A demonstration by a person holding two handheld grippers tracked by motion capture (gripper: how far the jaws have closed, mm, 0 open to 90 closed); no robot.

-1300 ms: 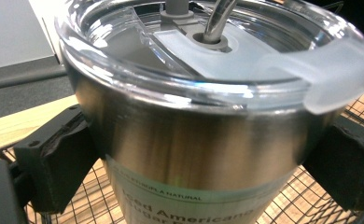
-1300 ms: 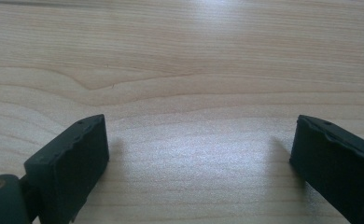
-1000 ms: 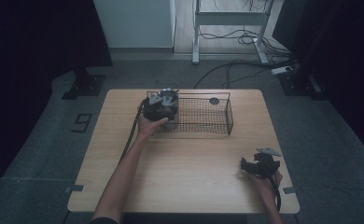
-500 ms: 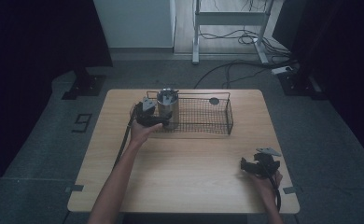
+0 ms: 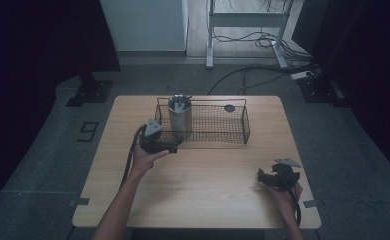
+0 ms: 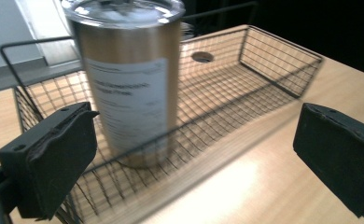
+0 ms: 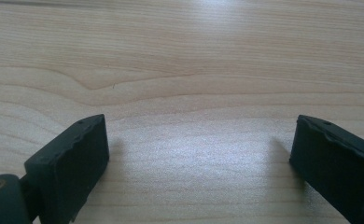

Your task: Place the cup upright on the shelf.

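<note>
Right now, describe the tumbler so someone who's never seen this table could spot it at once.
On the wooden table, a black wire basket sits along the far edge. The tumbler stands upright in the basket's left end. It is a tall steel cylinder with a clear lid and a white label, the only tall thing there; a small dark round thing lies near the far side.

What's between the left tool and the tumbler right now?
The near wall of the wire basket. In the left gripper view its mesh crosses in front of the tumbler, with the open left tool outside it over the table.
</note>
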